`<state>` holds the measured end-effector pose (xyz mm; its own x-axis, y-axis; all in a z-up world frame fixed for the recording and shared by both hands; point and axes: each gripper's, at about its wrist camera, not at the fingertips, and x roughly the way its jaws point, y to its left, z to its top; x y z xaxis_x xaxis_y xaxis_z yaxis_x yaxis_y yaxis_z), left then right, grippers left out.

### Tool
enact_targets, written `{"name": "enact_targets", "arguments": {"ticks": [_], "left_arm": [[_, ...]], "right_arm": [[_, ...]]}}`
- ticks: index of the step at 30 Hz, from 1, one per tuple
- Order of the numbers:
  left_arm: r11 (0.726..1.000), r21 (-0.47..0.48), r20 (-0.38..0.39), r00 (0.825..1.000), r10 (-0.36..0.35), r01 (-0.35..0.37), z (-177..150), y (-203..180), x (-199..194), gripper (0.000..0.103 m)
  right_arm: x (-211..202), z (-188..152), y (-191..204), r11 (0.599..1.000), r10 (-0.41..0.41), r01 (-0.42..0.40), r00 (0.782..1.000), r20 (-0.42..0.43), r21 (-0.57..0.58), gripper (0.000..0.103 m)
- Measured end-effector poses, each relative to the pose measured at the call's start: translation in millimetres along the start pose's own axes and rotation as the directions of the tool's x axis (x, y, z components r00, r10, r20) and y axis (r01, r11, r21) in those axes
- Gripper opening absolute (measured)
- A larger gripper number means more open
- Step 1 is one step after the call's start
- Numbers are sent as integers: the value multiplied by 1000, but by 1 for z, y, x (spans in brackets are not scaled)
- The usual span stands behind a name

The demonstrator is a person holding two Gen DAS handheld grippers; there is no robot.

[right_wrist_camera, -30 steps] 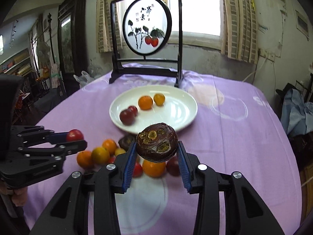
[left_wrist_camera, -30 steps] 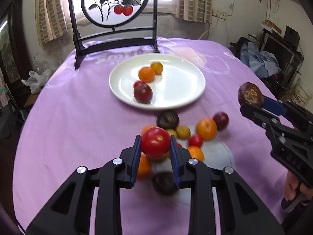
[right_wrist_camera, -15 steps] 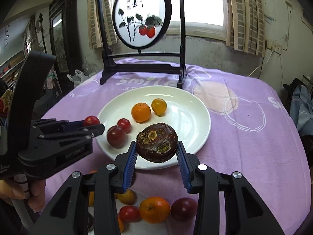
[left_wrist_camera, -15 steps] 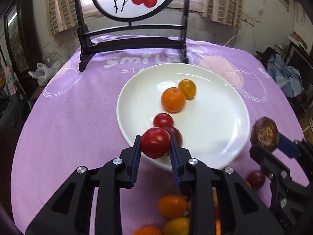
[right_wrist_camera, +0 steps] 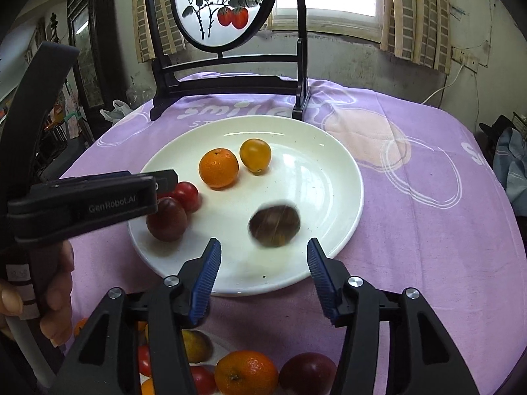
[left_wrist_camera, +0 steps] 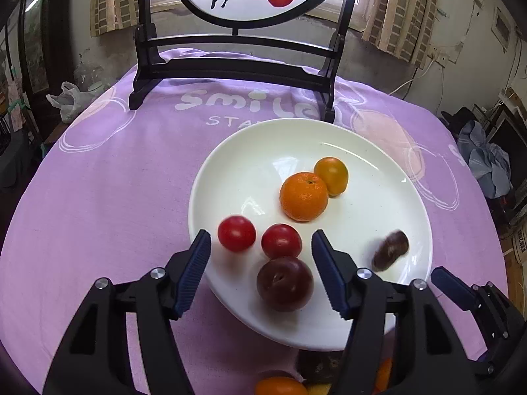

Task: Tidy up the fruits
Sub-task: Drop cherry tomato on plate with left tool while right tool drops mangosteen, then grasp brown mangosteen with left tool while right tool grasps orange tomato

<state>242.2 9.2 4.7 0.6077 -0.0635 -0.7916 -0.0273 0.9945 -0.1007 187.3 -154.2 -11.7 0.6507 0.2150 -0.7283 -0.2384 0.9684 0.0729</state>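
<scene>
- Fruits: six on the white plate [left_wrist_camera: 329,135], more waiting on the worktop [right_wrist_camera: 428,230].
- Left tool [left_wrist_camera: 260,265] spread wide, holding nothing; a blurred red tomato [left_wrist_camera: 236,233] sits on the plate between its fingers.
- Right tool [right_wrist_camera: 263,268] also wide and empty; a blurred dark brown fruit [right_wrist_camera: 274,225] lies on the plate just ahead of it.
- Also plated: second tomato [left_wrist_camera: 281,241], plum [left_wrist_camera: 285,283], tangerine [left_wrist_camera: 303,196], small yellow-orange fruit [left_wrist_camera: 331,176].
- Left to move: pile by the near edge, including an orange [right_wrist_camera: 246,372] and a dark red fruit [right_wrist_camera: 308,372]. Judging roughly halfway.
</scene>
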Motion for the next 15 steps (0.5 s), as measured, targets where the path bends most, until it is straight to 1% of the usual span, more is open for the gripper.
{"name": "enact_targets", "arguments": {"ticks": [1,3,6,10,14,15], "left_arm": [[1000,3,-3,1000,-5,5,0,0,-2,64],[1000,5,1,1000,-11,11,-3,0,-9,69],[1000,16,10,1000,-8,8,-11,2,-21,75],[999,20,10,1000,-26,26,-27,6,-39,76],[998,43,24,999,-42,41,-51,6,-60,80],[998,50,27,999,-42,41,-58,5,-66,82]], "right_arm": [[-3,-1,-1,1000,3,-3,1000,1,2,55],[-9,-3,-4,1000,5,-5,1000,0,9,56],[-19,-12,-8,1000,11,-11,1000,0,16,58],[-38,-30,-13,1000,9,-9,1000,8,27,61],[-56,-54,-16,999,14,-14,1000,6,37,62],[-60,-60,-16,999,14,-15,1000,4,40,63]]}}
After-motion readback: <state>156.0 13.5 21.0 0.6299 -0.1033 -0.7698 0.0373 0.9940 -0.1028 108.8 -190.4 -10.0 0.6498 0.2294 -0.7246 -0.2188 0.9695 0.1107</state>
